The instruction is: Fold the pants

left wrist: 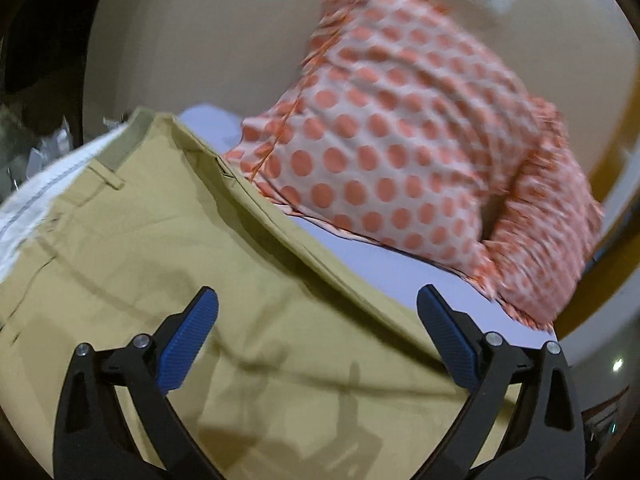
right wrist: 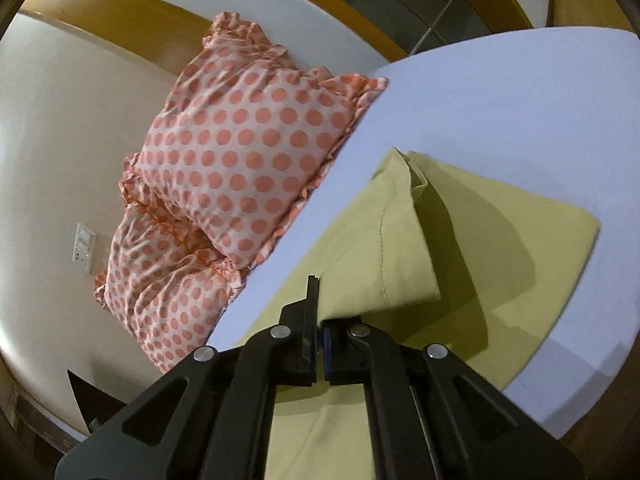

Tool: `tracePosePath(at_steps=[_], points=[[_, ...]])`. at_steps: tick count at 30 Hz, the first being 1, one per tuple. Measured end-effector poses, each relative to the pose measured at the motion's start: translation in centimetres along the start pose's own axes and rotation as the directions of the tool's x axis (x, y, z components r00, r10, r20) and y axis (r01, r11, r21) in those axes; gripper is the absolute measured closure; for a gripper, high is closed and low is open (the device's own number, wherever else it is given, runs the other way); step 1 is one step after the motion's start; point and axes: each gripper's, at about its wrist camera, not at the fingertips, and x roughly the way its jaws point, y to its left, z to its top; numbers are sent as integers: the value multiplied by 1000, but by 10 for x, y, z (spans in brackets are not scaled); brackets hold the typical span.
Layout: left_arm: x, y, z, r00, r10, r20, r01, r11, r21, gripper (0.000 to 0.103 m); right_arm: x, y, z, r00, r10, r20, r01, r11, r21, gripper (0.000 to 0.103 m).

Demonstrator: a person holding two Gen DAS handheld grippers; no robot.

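1. The tan pants [left wrist: 168, 280] are spread on a bed [right wrist: 520, 100] with a pale blue sheet. The waistband end is seen in the left wrist view, and the leg end is seen in the right wrist view.

2. The right hand-held gripper [right wrist: 318, 320] is pressed together on the hem of a pant leg [right wrist: 384, 240]. That end is held up off the rest of the cloth, and a dark shadow is cast below it.

3. The left hand-held gripper [left wrist: 316, 316] is spread wide. Nothing is pinched by it. It is held just above the upper part of the pants, near the long side edge.

4. The step in hand is judged to be the lengthwise fold: the leg end is being brought over toward the waistband.

5. For the next move, the lifted end would need to be laid flat on the waist part, with the edges lined up. The cloth below could be pressed down by the left hand-held gripper so it does not slide.

6. Two pillows [right wrist: 248, 160] with orange dots are seen at the head of the bed, close to the pants.

7. No brand, label or writing can be read anywhere. A white wall switch plate [right wrist: 84, 248] is seen, but nothing on it can be made out.
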Motion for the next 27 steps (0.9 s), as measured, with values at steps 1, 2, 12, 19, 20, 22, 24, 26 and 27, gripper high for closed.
tracePosePath(at_steps=[1,2,12,19,20,22,24,26,27], points=[[19,3,10,999,23,-36,-23,999,-22,12,0,0,1,1000,3,1,-3,1000,0,101],[28,5,14,998,30,-53,-32,999,-35,16,0,-1,1,1000,4,2,-4,1000,0,101],[57,37,19,994,6,-107,-20,992,-127,98,3,5,20,998,57,29,-58,998,40,101],[-104,48,-81,1000,-23,16,23,1000,5,92,-32,-6,30,994,-36,102,33,999,28,101],[-115,55,-99,1000,-21,4,21,1000,-13,91,-32,-14,27,994,-60,91,56,997,45,101],[-127,72,-139,999,-20,-38,17,997,-79,93,-29,-33,20,990,-124,62,119,990,82,101],[-131,84,-166,998,-5,-68,-4,991,-131,97,-27,-45,16,987,-155,45,150,984,99,101],[-134,90,-179,997,-16,-72,4,987,-160,98,-25,-51,13,984,-175,35,171,980,106,101],[-136,92,-184,997,-26,-69,14,987,-161,99,-25,-53,12,984,-177,35,173,979,104,101]])
